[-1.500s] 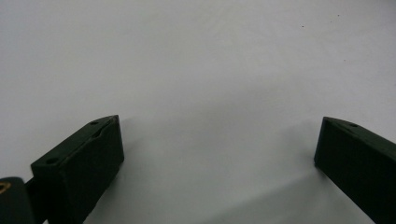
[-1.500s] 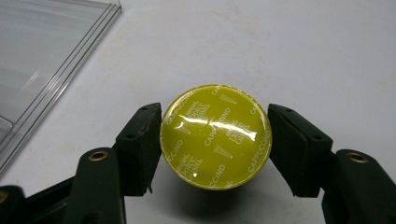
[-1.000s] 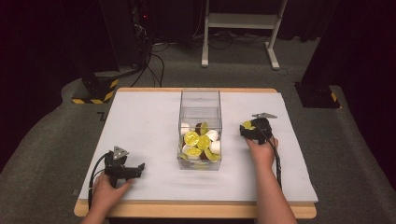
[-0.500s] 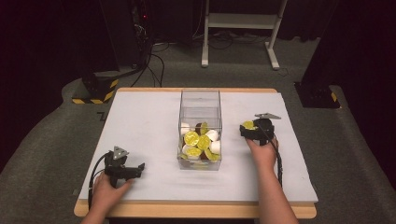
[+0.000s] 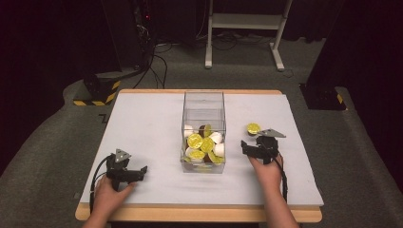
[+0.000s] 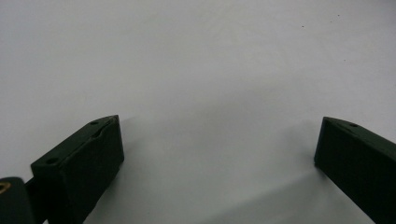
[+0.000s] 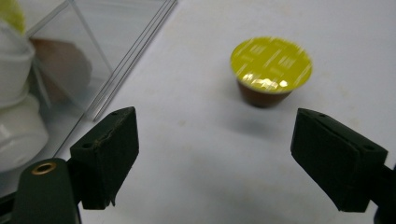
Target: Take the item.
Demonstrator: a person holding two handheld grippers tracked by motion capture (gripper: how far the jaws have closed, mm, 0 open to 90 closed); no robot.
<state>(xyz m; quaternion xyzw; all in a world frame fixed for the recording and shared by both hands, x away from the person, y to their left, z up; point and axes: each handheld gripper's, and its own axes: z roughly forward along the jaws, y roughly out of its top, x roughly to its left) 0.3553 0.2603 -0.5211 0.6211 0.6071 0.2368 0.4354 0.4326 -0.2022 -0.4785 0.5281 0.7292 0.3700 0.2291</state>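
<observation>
A brown coffee capsule with a yellow lid (image 5: pixel 253 128) (image 7: pixel 272 70) stands upright on the white table, right of the clear box (image 5: pixel 203 102). My right gripper (image 5: pixel 256 144) (image 7: pixel 215 116) sits just nearer the front edge than the capsule. Its jaws have just been opening and now stand wide with nothing between them; the capsule is beyond the tips. The box (image 7: pixel 93 51) holds several yellow-lidded and white capsules (image 5: pixel 204 145). At the front left my left gripper (image 5: pixel 140 172) (image 6: pixel 219 126) rests open over bare table.
The white sheet (image 5: pixel 147 128) covers a wooden tabletop whose front edge (image 5: pixel 190 213) is close to both hands. Beyond the table lie a grey floor, cables and a white frame (image 5: pixel 242 28).
The right gripper has opened, let go of the yellow-lidded capsule and drawn back toward the front edge. The capsule stays standing beside the box. The left gripper has not moved.
</observation>
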